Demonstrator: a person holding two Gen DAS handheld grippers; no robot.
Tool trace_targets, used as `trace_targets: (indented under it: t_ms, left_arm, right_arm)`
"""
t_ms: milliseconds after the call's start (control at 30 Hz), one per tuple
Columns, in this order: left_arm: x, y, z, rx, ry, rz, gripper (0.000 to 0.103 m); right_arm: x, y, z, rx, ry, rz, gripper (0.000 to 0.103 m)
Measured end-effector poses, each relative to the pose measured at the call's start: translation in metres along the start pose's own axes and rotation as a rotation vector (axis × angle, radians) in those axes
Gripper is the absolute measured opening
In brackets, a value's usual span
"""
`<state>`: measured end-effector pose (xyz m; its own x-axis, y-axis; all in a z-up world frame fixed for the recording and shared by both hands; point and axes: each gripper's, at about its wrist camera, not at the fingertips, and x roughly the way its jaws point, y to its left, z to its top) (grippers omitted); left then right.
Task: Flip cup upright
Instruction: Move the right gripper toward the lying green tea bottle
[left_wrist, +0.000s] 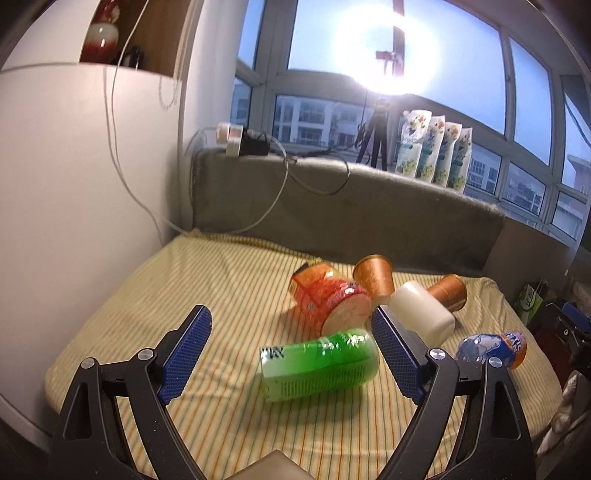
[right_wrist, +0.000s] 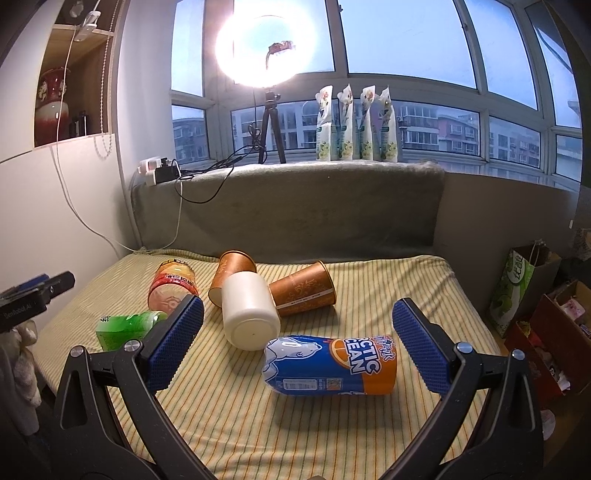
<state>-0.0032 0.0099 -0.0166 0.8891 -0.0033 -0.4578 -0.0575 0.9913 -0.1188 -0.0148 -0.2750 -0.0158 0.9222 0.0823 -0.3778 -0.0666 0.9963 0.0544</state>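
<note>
Several cups lie on their sides on a striped cloth (left_wrist: 147, 295). A green cup (left_wrist: 319, 363) lies between the fingers of my open left gripper (left_wrist: 291, 323). Behind it lie a red-orange cup (left_wrist: 328, 295), a white cup (left_wrist: 421, 310) and two copper cups (left_wrist: 375, 275), (left_wrist: 448, 290). A blue and orange cup (right_wrist: 330, 365) lies between the fingers of my open right gripper (right_wrist: 297, 312). In the right wrist view the white cup (right_wrist: 249, 310), the copper cups (right_wrist: 231, 275), (right_wrist: 303, 290), the red-orange cup (right_wrist: 171, 286) and the green cup (right_wrist: 125, 328) lie further back.
A grey padded ledge (right_wrist: 295, 206) backs the surface, with a ring light tripod (right_wrist: 271, 129), several pouches (right_wrist: 356, 125) and a power strip (right_wrist: 159, 171). A white wall (left_wrist: 74, 184) stands on the left. Bags and boxes (right_wrist: 532, 295) sit off the right edge.
</note>
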Motion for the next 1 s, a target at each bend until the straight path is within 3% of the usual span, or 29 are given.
trace_targets:
  t_ms: [333, 667, 800, 1000]
  left_arm:
    - [0.016, 0.006, -0.015, -0.142, 0.144, -0.061, 0.089]
    - [0.023, 0.004, -0.03, -0.195, 0.223, -0.084, 0.088]
    - [0.022, 0.006, -0.034, -0.198, 0.236, -0.074, 0.088]
    - [0.019, 0.021, -0.041, -0.221, 0.249, -0.04, 0.088]
  right_arm:
    - [0.009, 0.0, -0.002, -0.001, 0.036, 0.049, 0.103]
    - [0.024, 0.012, 0.001, -0.058, 0.077, 0.131, 0.103]
    - [0.033, 0.025, 0.005, -0.121, 0.103, 0.188, 0.103]
    - [0.049, 0.065, 0.013, -0.341, 0.145, 0.293, 0.102]
